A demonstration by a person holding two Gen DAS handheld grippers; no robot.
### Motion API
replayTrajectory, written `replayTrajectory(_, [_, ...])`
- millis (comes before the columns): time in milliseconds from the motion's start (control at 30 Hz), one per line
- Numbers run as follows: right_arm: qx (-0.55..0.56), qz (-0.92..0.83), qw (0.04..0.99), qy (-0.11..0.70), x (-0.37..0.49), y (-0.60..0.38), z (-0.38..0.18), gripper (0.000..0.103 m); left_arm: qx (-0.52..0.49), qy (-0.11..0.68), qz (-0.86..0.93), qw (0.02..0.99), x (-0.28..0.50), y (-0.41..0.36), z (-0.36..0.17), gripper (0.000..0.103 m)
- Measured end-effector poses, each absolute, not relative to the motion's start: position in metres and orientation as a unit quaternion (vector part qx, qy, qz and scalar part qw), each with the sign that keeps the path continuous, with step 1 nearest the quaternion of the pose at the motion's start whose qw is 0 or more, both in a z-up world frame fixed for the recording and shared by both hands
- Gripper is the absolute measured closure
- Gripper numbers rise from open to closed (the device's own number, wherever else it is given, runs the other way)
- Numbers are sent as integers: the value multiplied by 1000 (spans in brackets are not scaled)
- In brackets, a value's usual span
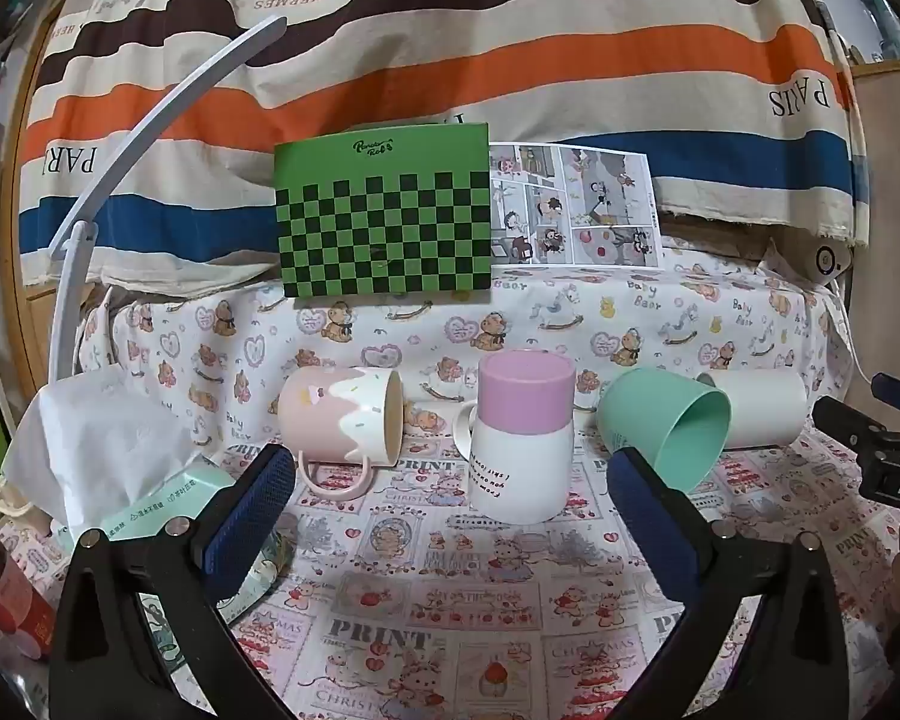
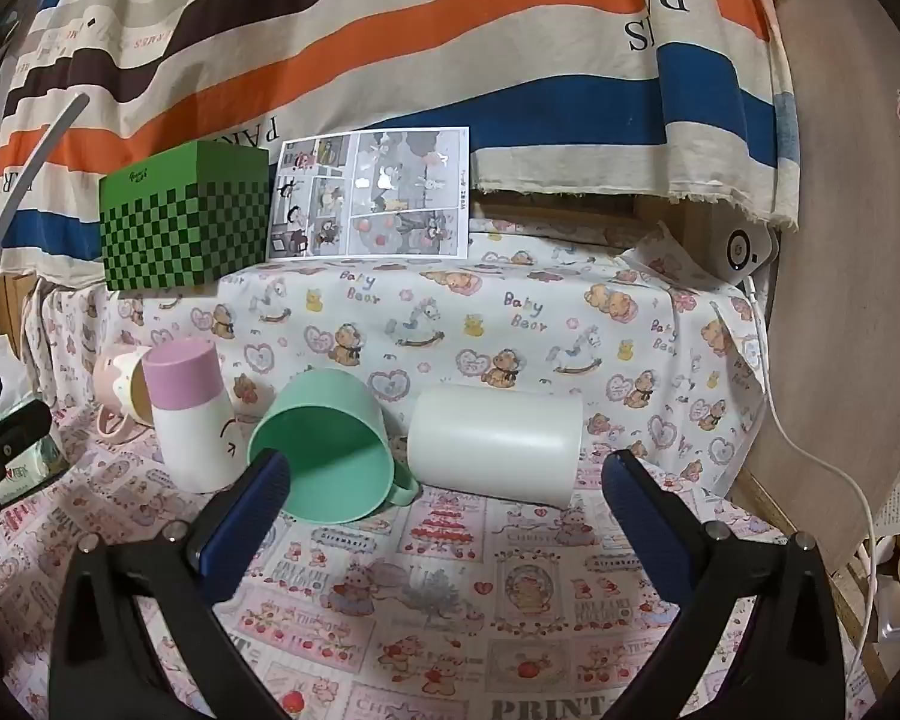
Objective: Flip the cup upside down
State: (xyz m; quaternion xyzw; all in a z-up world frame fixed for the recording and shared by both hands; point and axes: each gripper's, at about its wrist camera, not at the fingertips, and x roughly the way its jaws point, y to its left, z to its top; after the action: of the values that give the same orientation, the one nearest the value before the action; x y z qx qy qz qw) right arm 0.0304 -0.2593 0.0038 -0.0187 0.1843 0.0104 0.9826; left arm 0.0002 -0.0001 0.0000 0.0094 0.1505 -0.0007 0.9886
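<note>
1. The left gripper (image 1: pixel 450 492) has its blue-padded tongs spread wide, holding nothing, above the printed tablecloth (image 1: pixel 426 618)
2. The right gripper (image 2: pixel 444 492) is likewise spread and empty
3. The pink-and-white cup (image 1: pixel 521 438) stands upside down, base up, at 12 o'clock between the left tongs, touching neither
4. The pink mug (image 1: pixel 342 414) lies on its side at 10 o'clock of it, mouth facing right
5. The green cup (image 2: pixel 330 444) lies tipped at 11 o'clock in the right view, mouth toward the camera, just beside the right gripper's left finger
6. The white cup (image 2: pixel 498 444) lies on its side at 12 o'clock there
7. A tissue pack (image 1: pixel 150 480) sits at 9 o'clock in the left view
</note>
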Motion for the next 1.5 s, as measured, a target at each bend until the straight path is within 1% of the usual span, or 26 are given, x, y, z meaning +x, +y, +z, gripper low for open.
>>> replayTrajectory(1500, [-19,13,981,191,33,-259,2,0,5,151,-4,988,2,2,-2,0])
